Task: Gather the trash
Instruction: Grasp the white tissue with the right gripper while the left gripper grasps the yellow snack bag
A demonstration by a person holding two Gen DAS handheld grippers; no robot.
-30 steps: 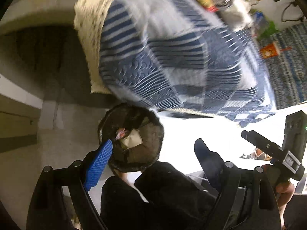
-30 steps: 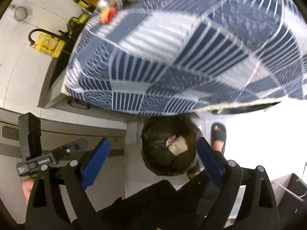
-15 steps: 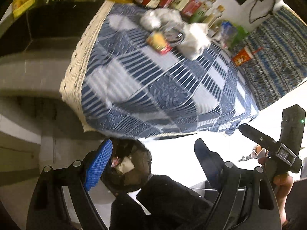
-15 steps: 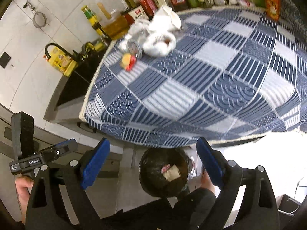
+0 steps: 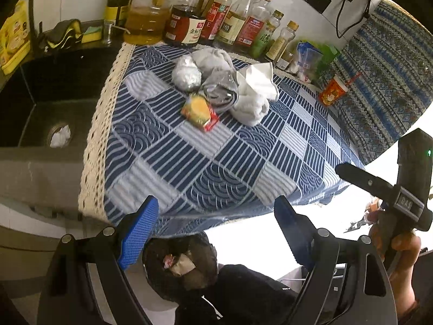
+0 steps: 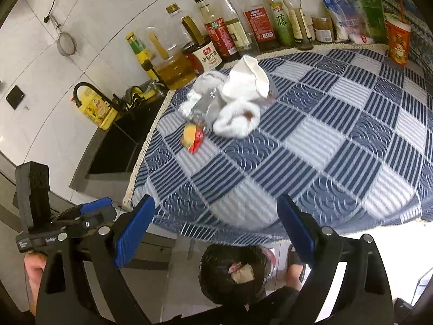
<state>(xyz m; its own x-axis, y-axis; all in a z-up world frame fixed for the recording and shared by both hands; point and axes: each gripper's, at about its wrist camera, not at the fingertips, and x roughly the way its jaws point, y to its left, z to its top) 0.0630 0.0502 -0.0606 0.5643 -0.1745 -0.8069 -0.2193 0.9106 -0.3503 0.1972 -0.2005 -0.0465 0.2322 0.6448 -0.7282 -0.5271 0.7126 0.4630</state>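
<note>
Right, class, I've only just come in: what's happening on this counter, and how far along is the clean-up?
A person holds a tool in each hand; the left tool and right tool are both open and empty, above the counter's near edge. A pile of rubbish sits on the checked cloth: a yellow-red wrapper, crumpled white paper and a foil ball. The black-lined bin below already holds a few scraps.

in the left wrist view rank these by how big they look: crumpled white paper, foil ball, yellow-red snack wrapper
1. crumpled white paper
2. foil ball
3. yellow-red snack wrapper

The foil ball and the wrapper look close in size; they lie at similar distance, so that ranking is unsure.
</note>
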